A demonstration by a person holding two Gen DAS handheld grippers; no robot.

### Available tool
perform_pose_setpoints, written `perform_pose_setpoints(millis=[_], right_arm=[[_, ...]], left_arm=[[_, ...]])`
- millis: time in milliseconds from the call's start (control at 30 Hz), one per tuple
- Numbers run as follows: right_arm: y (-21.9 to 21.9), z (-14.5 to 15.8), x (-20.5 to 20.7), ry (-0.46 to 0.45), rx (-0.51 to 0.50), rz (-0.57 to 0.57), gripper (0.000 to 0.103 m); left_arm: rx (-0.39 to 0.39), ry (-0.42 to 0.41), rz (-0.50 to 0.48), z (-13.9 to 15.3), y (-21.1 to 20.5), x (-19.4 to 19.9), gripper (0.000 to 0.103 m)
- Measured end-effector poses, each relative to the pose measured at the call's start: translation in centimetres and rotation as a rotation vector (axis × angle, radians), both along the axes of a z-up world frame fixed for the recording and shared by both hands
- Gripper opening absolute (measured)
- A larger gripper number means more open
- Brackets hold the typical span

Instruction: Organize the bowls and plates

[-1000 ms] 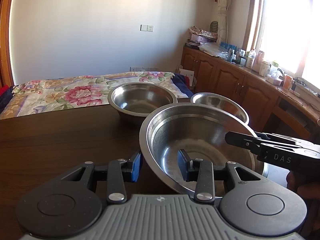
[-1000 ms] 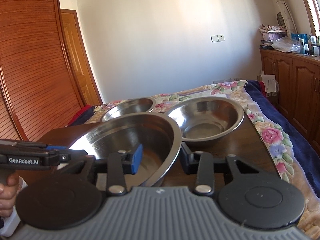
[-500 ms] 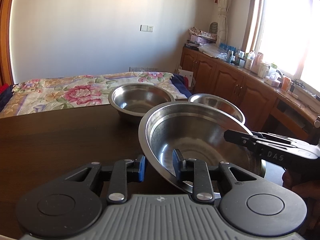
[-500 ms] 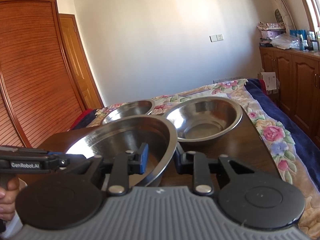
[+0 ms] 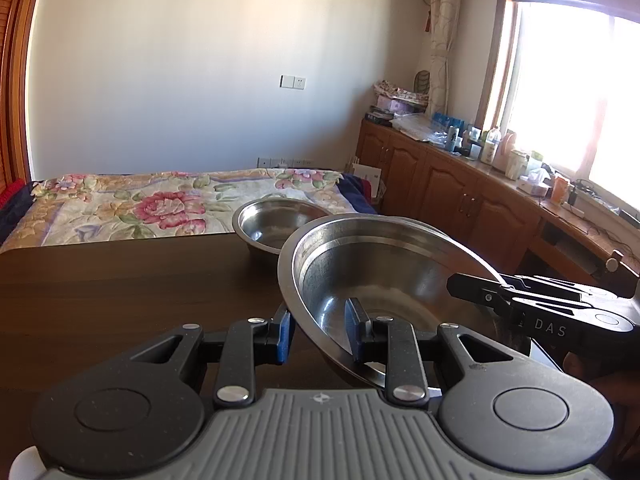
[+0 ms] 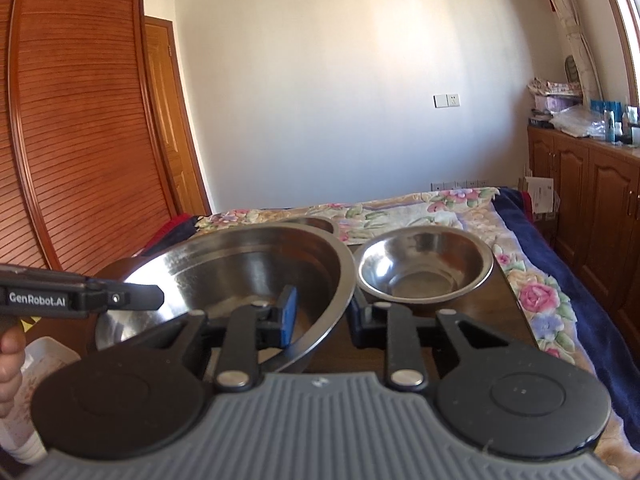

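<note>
A large steel bowl (image 5: 380, 276) (image 6: 248, 268) hangs tilted just above the dark wooden table (image 5: 120, 300). My left gripper (image 5: 318, 334) is shut on its near rim, one pad inside and one outside. My right gripper (image 6: 324, 320) is shut on the opposite rim in the same way. Each gripper shows side-on in the other's view: the right gripper (image 5: 500, 292) and the left gripper (image 6: 120, 300). A smaller steel bowl (image 5: 276, 224) (image 6: 424, 268) sits on the table behind. Only the rim of a third bowl (image 6: 312, 222) peeks over the held one.
A bed with a floral cover (image 5: 160, 204) lies past the table's far edge. Wooden cupboards (image 5: 460, 196) with bottles and clutter run under the window on the right. A slatted wardrobe (image 6: 72, 140) stands at the left. A white container (image 6: 44, 356) lies low beside a hand (image 6: 8, 356).
Both grippers have shut on the large bowl's rim and raised it off the table. It now tilts and covers most of the bowl behind it.
</note>
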State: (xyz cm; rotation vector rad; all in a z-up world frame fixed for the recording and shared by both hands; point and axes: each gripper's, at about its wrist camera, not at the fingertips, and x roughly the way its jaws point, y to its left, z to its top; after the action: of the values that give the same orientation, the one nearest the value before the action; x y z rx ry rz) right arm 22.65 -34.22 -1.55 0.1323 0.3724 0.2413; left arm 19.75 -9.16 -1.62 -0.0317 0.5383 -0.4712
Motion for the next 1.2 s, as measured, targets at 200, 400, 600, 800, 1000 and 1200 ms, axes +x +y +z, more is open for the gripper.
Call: perform_pose_setpoints(millis=[200, 400, 600, 800, 1000, 1200], right_arm=[[0.6, 0.6, -1.3, -0.007, -0.010, -0.001, 0.029], [1.2, 1.0, -2.8, -0.008, -0.026, -0.004, 0.029], [1.3, 1.3, -4.2, -0.012, -0.033, -0.010, 0.029], [1.2, 0.5, -5.6, 0.005, -0.032, -0.015, 0.029], [1.0, -0.5, -6.6, 0.030, -0.033, -0.021, 0.029], [0.8, -1.1, -7.2, 0.054, -0.044, -0.025, 0.029]], left_arm=[[-0.006, -0.014, -0.013, 0.2, 0.8, -1.7, 0.030], [-0.014, -0.021, -0.025, 0.3, 1.2, -3.5, 0.030], [-0.008, -0.028, -0.038, 0.2, 1.5, -5.4, 0.030], [0.004, -0.013, -0.047, -0.7, 1.3, -6.7, 0.030], [0.021, 0.004, -0.059, -1.8, 1.2, -7.9, 0.030], [0.034, 0.021, -0.067, -2.6, 0.9, -8.4, 0.030]])
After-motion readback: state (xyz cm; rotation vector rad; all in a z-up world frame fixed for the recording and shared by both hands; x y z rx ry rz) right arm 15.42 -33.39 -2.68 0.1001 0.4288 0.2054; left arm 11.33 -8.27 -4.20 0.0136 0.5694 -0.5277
